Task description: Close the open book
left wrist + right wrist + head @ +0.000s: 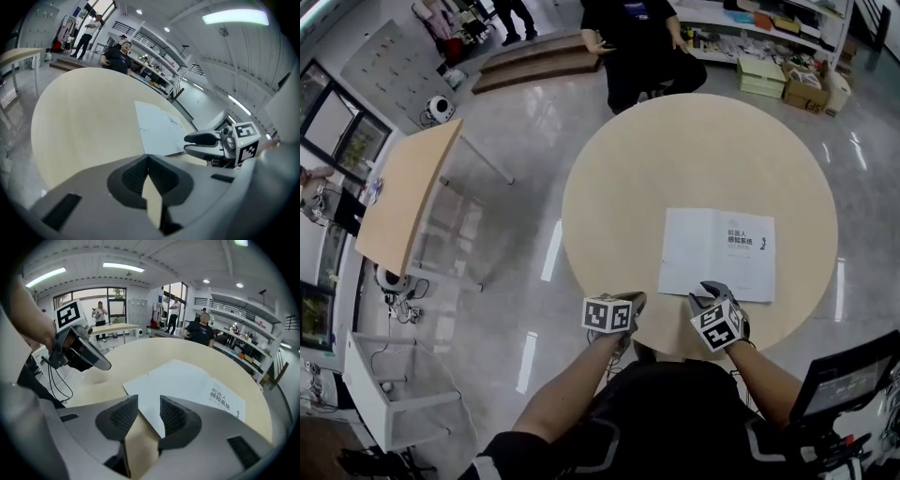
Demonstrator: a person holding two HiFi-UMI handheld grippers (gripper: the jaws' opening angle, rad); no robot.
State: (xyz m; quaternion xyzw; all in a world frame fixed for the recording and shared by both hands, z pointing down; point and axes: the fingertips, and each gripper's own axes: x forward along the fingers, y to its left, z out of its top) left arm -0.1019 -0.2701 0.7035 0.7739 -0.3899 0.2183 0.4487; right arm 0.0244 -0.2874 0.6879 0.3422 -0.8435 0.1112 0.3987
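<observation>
A white book lies flat and closed, cover up with dark print near one edge, on the round beige table, right of centre. Both grippers hover at the table's near edge. My left gripper is shut, its tips meeting with nothing between them; in the left gripper view the book lies ahead and to the right. My right gripper sits just over the book's near left corner. In the right gripper view its jaws stand open and empty, with the book just beyond them.
A person in black sits at the table's far side. A tilted wooden table stands to the left, with shelves and boxes at the back right. A dark screen is at lower right and a white rack at lower left.
</observation>
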